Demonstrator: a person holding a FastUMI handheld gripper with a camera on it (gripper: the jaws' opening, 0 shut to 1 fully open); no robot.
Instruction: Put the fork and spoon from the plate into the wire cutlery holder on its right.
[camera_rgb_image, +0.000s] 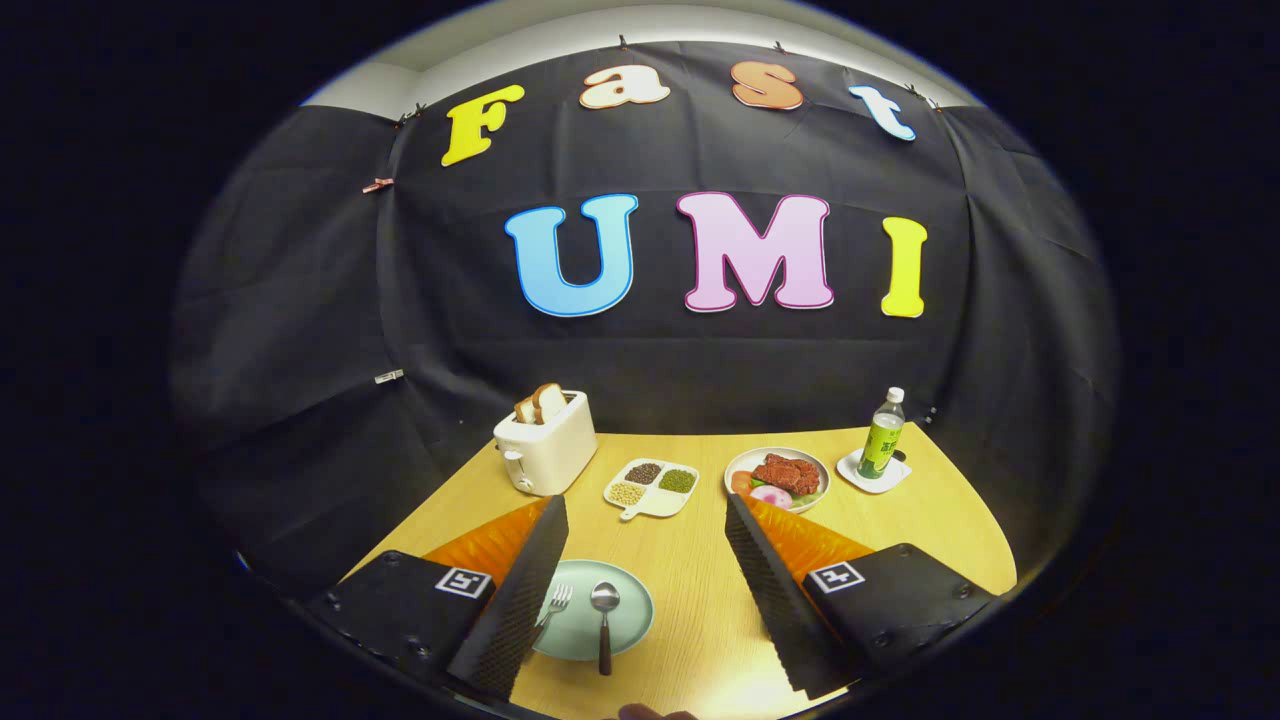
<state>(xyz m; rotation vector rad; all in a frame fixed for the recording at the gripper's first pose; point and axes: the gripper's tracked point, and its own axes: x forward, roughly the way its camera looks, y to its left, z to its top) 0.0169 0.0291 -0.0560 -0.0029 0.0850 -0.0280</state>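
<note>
We find the claw (645, 560) released, its two fingers spread wide apart above the wooden tabletop (700, 610) and pressing on nothing. Between the fingers, nearer the left one, sits a pale green plate (630, 610). On it lies the spoon (604, 620), bowl pointing away from us and dark handle running back over the plate's near rim. The fork (555, 605) lies just left of the spoon, tines away from us, with its handle passing behind the left finger (520, 600), so we cannot tell its full length. The two utensils lie side by side, apart from each other. The right finger (775, 600) stands well apart from the plate, over bare wood.

Beyond the fingers we note, from left to right: a cream toaster (545, 450) with slices of bread (540, 403) standing upright in its slots; a white divided dish (650, 488) holding three kinds of beans or grains in separate compartments; a bowl (778, 478) of food with a reddish-brown piece on top; and a green-labelled bottle (883, 435) with a white cap, upright on a small white tray (872, 478) near the far right corner of the tabletop.

We cannot locate the wire cutlery holder from this view.
</note>
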